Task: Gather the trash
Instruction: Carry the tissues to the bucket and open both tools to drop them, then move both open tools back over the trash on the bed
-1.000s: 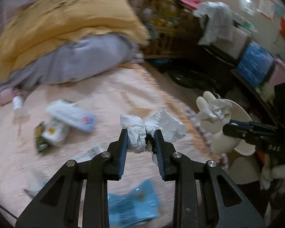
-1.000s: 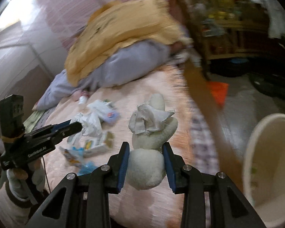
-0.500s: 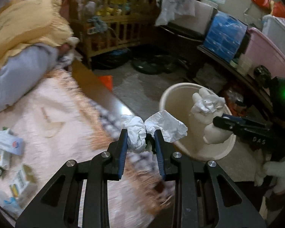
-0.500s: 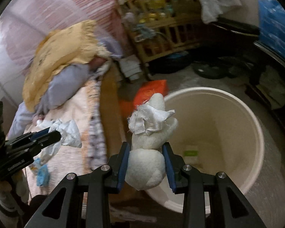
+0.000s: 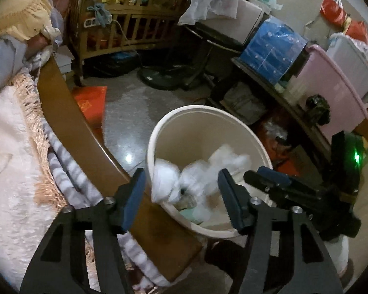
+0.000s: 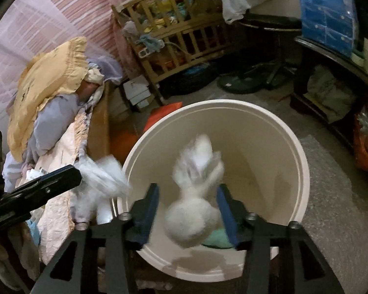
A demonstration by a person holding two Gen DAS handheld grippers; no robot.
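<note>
A cream round bin (image 5: 203,109) stands on the floor beside the bed. My left gripper (image 5: 180,183) hangs over its near rim with jaws opening. Crumpled white tissue (image 5: 174,181) is blurred between the pads, loose and dropping. In the right wrist view the bin (image 6: 233,104) fills the middle, and my right gripper (image 6: 187,191) is above it, jaws opening too. A white wad of tissue and fluff (image 6: 193,210) blurs between its pads, free of them. The left gripper (image 6: 68,174) and its tissue (image 6: 103,174) show at the left.
The bed's wooden frame (image 5: 61,112) and pink blanket (image 5: 9,159) lie left of the bin. A wooden crib (image 5: 125,24) stands behind, with a fan base (image 5: 164,78) and an orange bag (image 5: 90,100) on the floor. A shelf with a blue box (image 5: 272,49) and pink tub (image 5: 331,83) is at the right.
Both grippers swung from over the bed to above the bin. Their jaws, earlier shut on the tissue and the white wad, have spread, and both pieces now blur as they fall.
</note>
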